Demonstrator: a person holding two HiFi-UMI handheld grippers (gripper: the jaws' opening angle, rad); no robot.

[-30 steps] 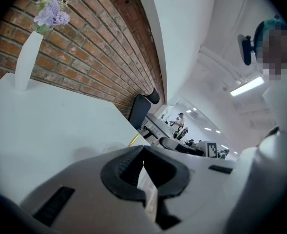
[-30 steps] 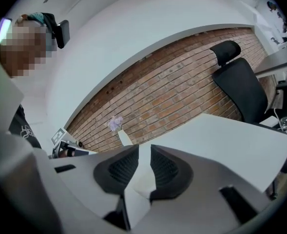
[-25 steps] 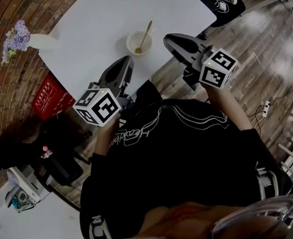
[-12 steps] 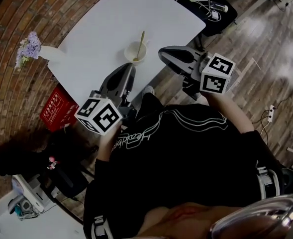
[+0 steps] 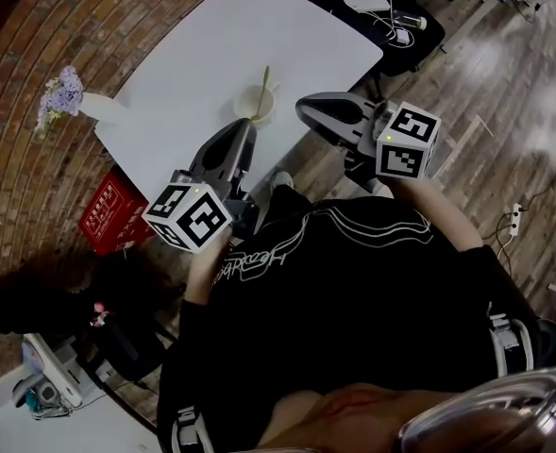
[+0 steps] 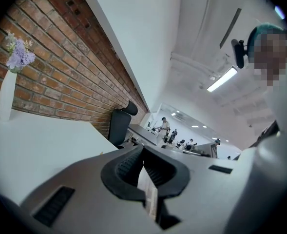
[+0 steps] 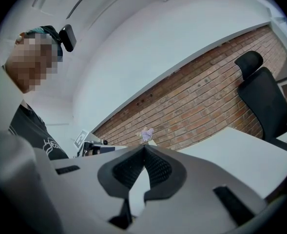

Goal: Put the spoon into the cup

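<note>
Spoon stands in the cup, handle leaning on the far rim, on the white table. Task looks done. Left gripper has its jaws together and empty; right gripper likewise, pads meeting with nothing between.

Step in hand, as judged: retreat. Keep both tools well apart from the cup and avoid brushing the table edge.

Against a second ago: spoon unchanged in cup; both grippers sit higher and closer to the body.
</note>
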